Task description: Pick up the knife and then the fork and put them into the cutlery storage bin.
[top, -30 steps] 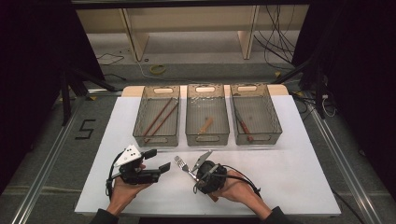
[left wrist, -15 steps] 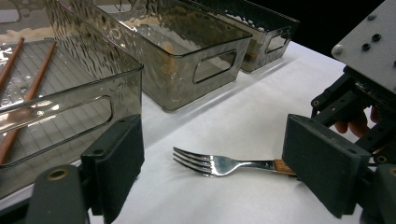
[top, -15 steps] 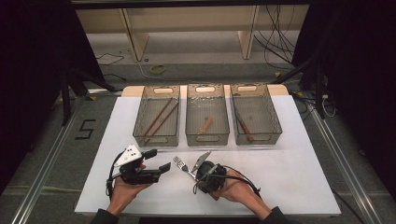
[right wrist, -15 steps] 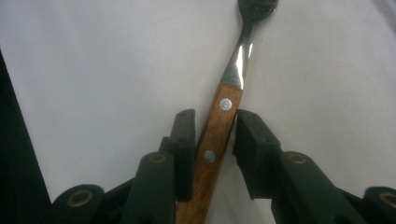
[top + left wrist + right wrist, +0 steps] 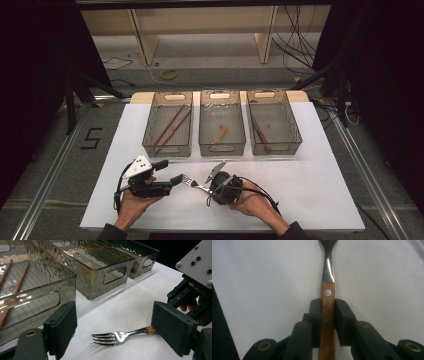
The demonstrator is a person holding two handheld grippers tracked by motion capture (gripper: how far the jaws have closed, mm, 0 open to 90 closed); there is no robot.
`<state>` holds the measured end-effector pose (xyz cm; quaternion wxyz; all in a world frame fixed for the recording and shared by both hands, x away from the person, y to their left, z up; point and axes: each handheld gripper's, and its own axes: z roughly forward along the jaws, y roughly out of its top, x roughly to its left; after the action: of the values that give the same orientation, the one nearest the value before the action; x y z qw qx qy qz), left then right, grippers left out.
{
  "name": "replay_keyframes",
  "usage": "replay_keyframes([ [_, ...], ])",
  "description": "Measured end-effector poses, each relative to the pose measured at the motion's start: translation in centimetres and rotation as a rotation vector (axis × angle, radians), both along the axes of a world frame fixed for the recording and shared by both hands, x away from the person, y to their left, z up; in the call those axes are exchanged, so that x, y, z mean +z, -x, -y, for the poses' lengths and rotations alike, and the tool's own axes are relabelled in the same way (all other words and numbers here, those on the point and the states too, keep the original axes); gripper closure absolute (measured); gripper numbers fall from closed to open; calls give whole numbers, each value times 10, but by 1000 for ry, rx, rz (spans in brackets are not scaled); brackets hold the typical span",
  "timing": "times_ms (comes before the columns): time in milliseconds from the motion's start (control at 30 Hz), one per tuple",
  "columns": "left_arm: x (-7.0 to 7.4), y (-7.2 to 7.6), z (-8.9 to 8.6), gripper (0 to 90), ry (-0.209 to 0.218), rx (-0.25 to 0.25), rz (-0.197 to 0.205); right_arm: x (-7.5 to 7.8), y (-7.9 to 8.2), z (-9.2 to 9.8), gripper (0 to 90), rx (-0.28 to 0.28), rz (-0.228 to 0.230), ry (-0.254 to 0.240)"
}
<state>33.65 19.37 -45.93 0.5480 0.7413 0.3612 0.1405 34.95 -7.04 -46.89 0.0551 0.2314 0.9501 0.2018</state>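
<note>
A fork [image 5: 192, 182] with a wooden handle lies on the white table, near the front, tines to the left. My right gripper [image 5: 209, 189] has just been closing its jaws, and in the right gripper view [image 5: 327, 315] both pads press the sides of the fork's [image 5: 328, 290] handle. My left gripper [image 5: 169, 172] sits just left of the tines, held level. Its jaws stand wide open [image 5: 117, 322], and the fork's tines [image 5: 110, 338] lie on the table between and beyond them, untouched.
Three smoky clear bins stand in a row behind the hands. The left bin [image 5: 168, 149] holds two chopsticks, the middle bin [image 5: 222, 147] a small wooden piece, and the right bin [image 5: 274, 147] a brown-handled utensil. White tabletop [image 5: 320, 190] spreads to the right.
Both hands and the fork stay where they were. In the high view the right gripper's jaws look slightly closer around the handle.
</note>
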Motion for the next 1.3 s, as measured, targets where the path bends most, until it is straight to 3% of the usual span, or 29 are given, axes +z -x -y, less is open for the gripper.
replay_keyframes([
  [533,-1,-1,-1,200,5,5,-1,0,-1,1,775,23,1,-6],
  [700,-1,-1,-1,199,6,6,-2,4,-2,4,775,29,2,-30],
  [1300,-1,0,-1,198,9,3,-1,32,-17,34,775,-58,40,-136],
])
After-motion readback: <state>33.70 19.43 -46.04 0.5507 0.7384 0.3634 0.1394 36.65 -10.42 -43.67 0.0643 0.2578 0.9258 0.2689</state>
